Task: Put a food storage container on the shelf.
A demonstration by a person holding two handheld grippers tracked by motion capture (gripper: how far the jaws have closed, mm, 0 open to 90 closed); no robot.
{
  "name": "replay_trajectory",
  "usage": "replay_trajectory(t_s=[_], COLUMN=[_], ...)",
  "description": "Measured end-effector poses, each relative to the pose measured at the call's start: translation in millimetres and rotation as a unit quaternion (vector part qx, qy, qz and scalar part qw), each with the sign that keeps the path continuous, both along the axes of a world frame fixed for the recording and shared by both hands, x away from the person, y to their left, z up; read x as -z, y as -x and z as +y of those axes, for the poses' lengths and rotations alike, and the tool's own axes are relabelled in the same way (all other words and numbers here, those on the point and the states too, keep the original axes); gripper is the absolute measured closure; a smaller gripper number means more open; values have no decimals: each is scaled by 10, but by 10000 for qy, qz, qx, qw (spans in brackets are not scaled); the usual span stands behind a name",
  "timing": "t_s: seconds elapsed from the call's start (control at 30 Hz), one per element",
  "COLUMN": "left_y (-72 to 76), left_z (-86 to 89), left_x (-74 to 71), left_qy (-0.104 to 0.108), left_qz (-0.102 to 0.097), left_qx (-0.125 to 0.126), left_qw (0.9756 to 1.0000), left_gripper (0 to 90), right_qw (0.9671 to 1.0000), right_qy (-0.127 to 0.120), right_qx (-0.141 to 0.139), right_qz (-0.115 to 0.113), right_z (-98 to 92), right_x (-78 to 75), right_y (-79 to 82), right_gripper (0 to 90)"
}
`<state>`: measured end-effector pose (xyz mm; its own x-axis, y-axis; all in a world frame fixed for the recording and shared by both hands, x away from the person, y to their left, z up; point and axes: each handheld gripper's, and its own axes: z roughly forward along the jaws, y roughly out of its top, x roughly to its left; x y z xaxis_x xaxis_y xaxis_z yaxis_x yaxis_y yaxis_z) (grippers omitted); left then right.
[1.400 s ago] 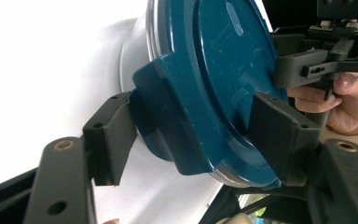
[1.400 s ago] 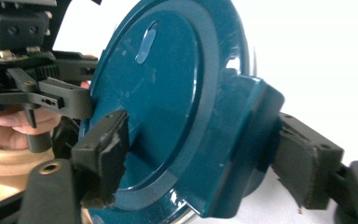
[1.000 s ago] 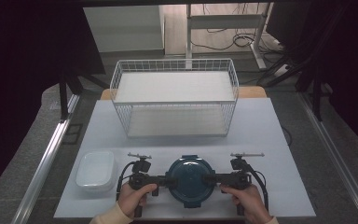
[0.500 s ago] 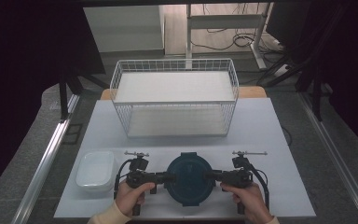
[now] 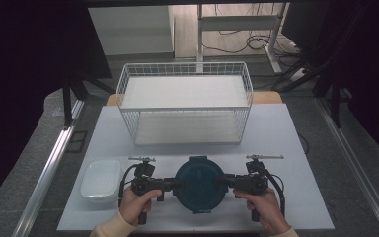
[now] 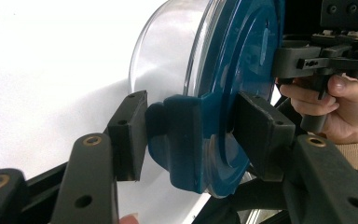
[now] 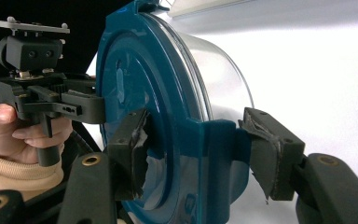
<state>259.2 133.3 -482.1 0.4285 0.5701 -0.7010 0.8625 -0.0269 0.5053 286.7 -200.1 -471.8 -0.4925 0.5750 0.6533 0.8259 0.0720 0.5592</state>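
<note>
A round clear container (image 5: pixel 199 182) with a dark blue lid (image 6: pixel 242 60) sits near the table's front edge, between my two grippers. My left gripper (image 5: pixel 175 184) holds its left side. In the left gripper view the pads (image 6: pixel 130 135) press the blue latch tab (image 6: pixel 177 140) from both sides. My right gripper (image 5: pixel 223 181) holds the opposite side, and its pads (image 7: pixel 268 156) clamp the other latch tab (image 7: pixel 216 154). Both pairs of jaws have just been closing, each with its latch between them. Each gripper view also shows the other gripper and the hand holding it, beyond the lid.
A white wire basket (image 5: pixel 185 66) stands across the back half of the white table (image 5: pixel 286 148). A small white rectangular tub (image 5: pixel 100 178) sits at the front left, close to my left hand. Bare table lies to the right of my right hand.
The container and both grippers have shifted very slightly away from the front edge. The basket and the white tub have not moved.
</note>
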Motion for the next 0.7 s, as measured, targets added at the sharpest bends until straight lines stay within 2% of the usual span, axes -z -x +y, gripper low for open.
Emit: replay_trajectory(t_s=[0.23, 0.43, 0.7], left_y=[-25, -97, -226], left_z=[9, 21, 34], left_x=[-48, -149, -309], left_qy=[-40, -120, -88], left_qz=[-68, -177, -273], left_qx=[-38, 14, 93], left_qw=[10000, 9998, 9995], left_gripper=[454, 453, 457], right_qw=[10000, 9999, 9997], right_qy=[24, 7, 15], right_qx=[-63, -67, -67], right_qz=[-56, -126, -255], right_z=[25, 36, 36], right_x=[-45, -110, -287], right_y=[-53, -114, -220], right_gripper=[421, 421, 421])
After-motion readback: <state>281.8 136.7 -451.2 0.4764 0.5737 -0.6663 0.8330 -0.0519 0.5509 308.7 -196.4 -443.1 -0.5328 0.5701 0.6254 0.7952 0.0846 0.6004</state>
